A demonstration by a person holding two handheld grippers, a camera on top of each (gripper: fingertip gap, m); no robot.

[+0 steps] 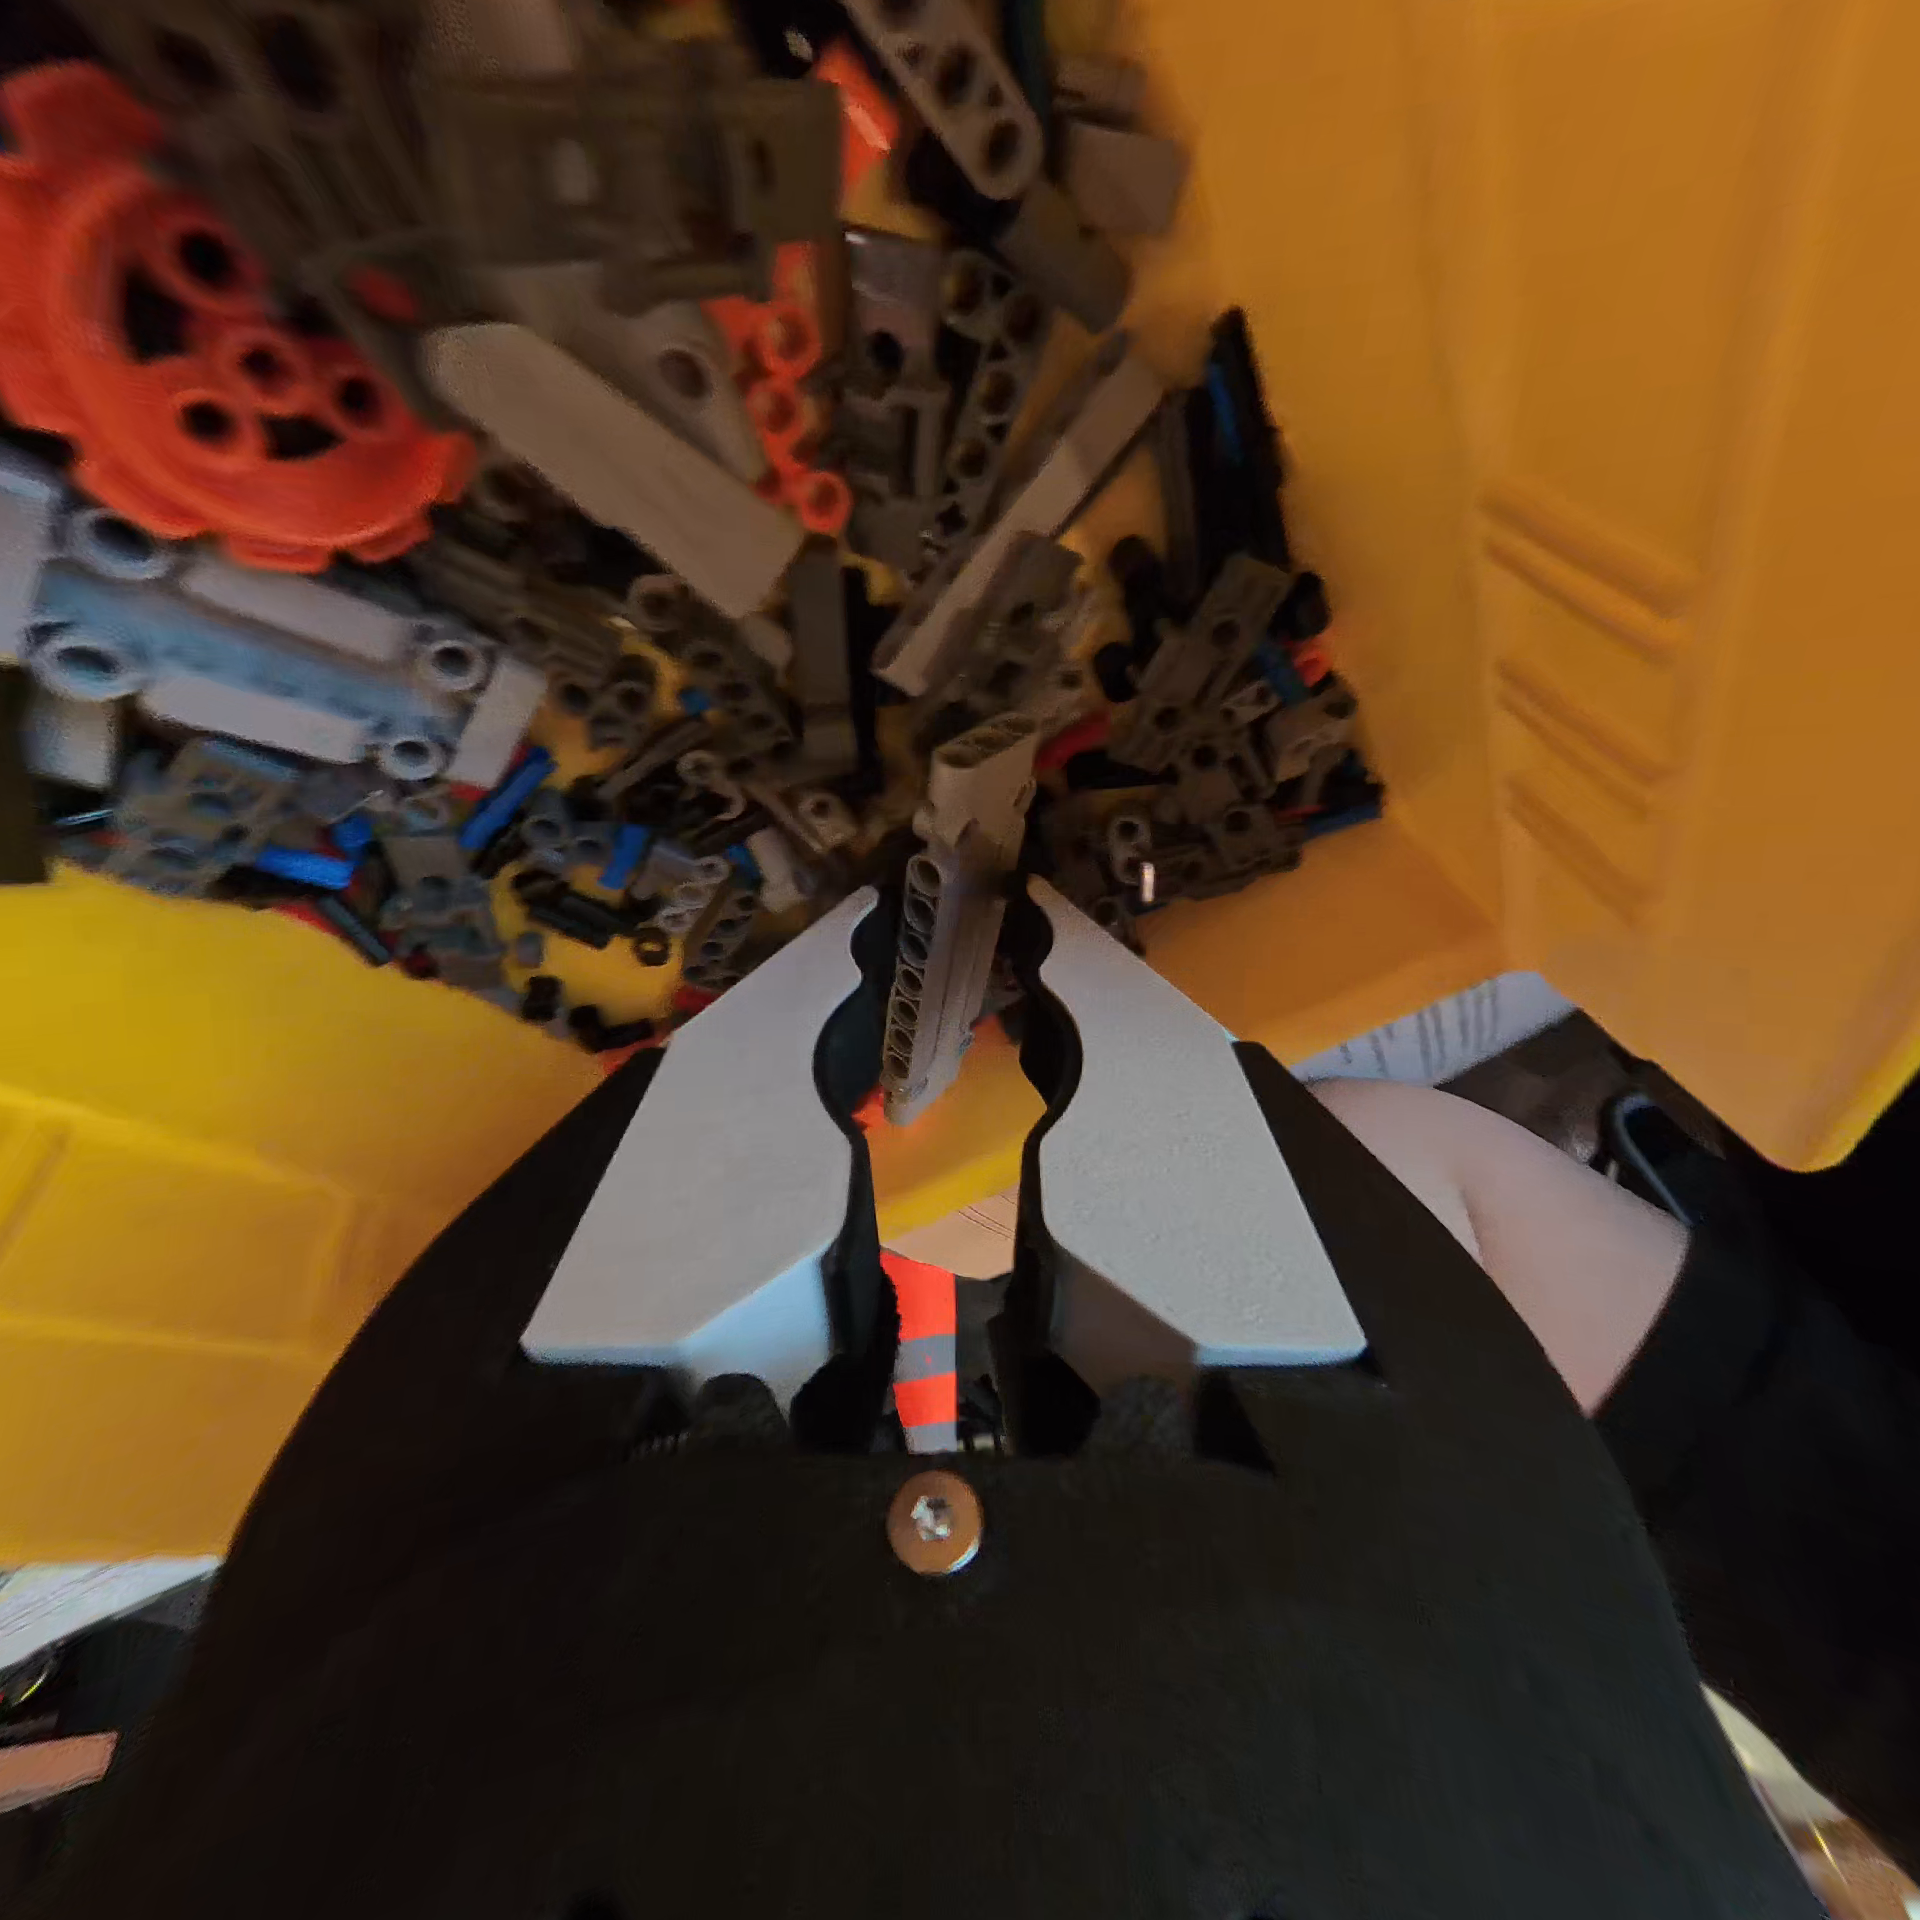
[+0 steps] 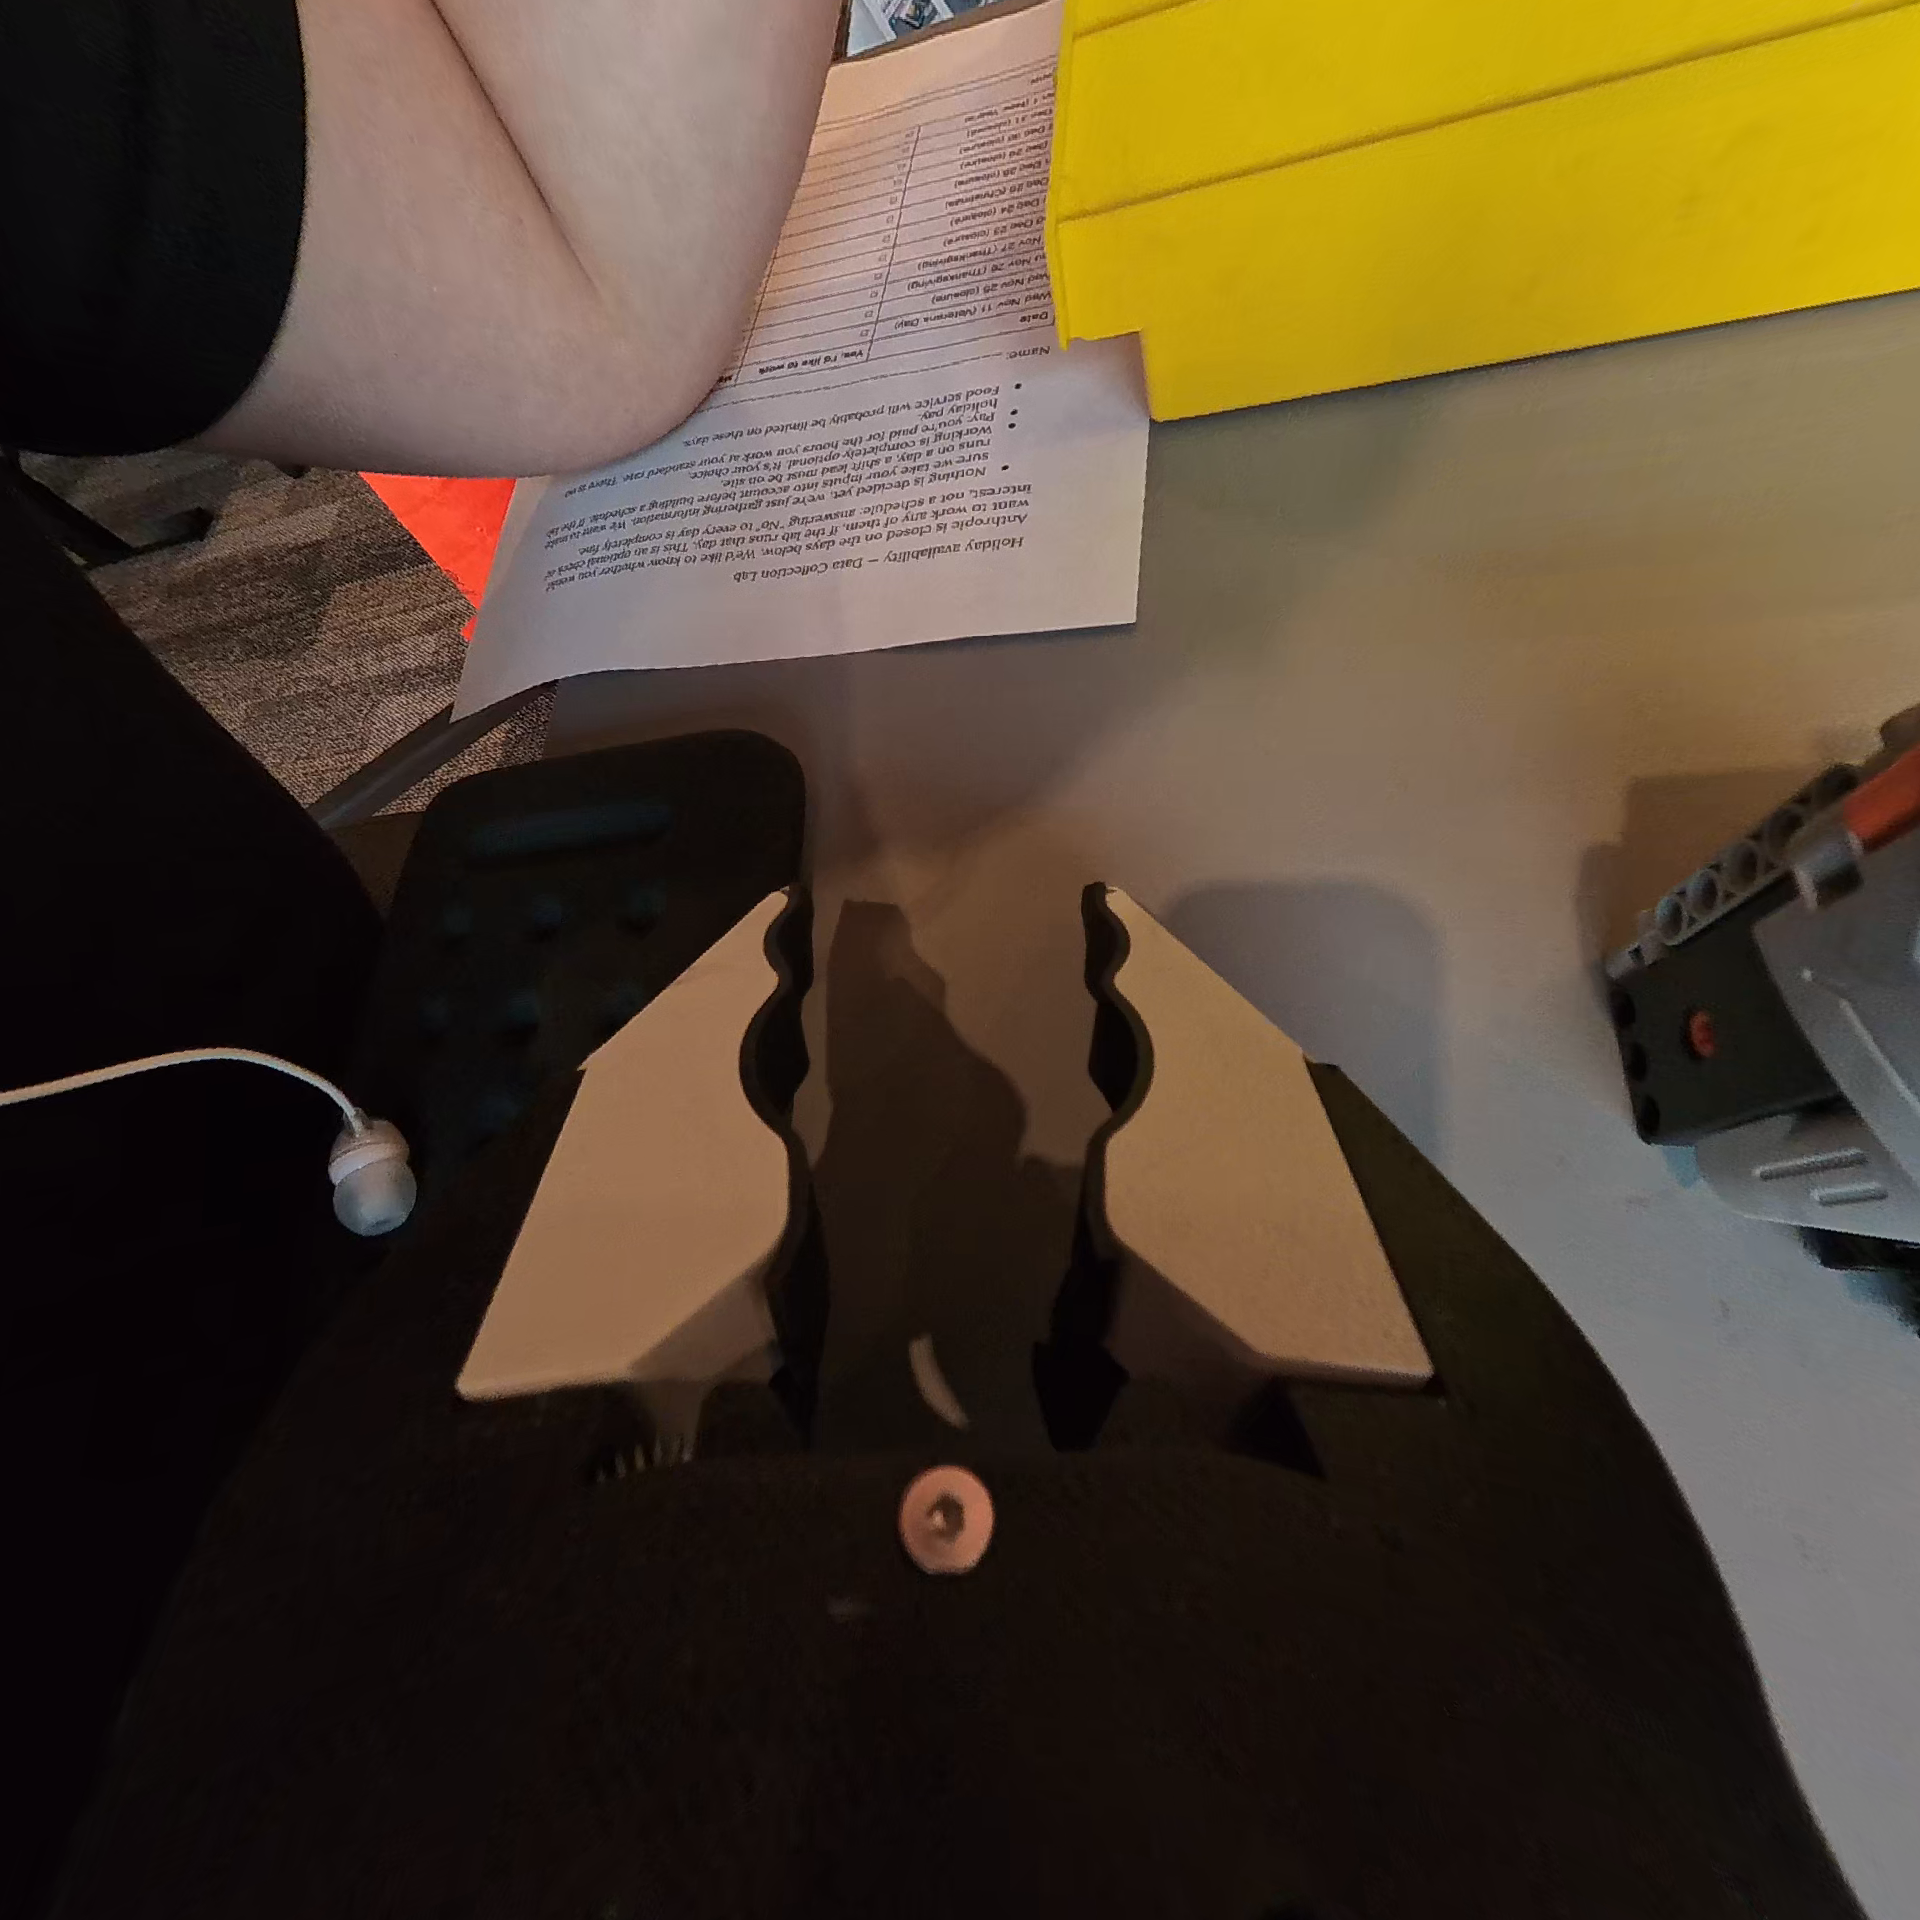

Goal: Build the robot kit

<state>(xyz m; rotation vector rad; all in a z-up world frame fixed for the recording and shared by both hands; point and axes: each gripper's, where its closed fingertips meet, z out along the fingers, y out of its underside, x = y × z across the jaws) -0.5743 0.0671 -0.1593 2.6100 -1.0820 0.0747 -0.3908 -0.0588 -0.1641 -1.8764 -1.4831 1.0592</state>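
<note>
Pinching a grey holed beam (image 1: 940,997), my left tool (image 1: 951,904) hovers over a yellow bin (image 1: 1558,416) of jumbled parts; my right tool (image 2: 945,904) is spread, empty, above the surface (image 2: 1351,675) near a printed sheet (image 2: 831,499).

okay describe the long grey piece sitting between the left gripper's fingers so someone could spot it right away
Look into the yellow bin heaped with plastic building parts. The grey beam stands between the left gripper fingers, at the pile's near edge. Unlike its neighbours, it's long, with one row of round holes.
</note>
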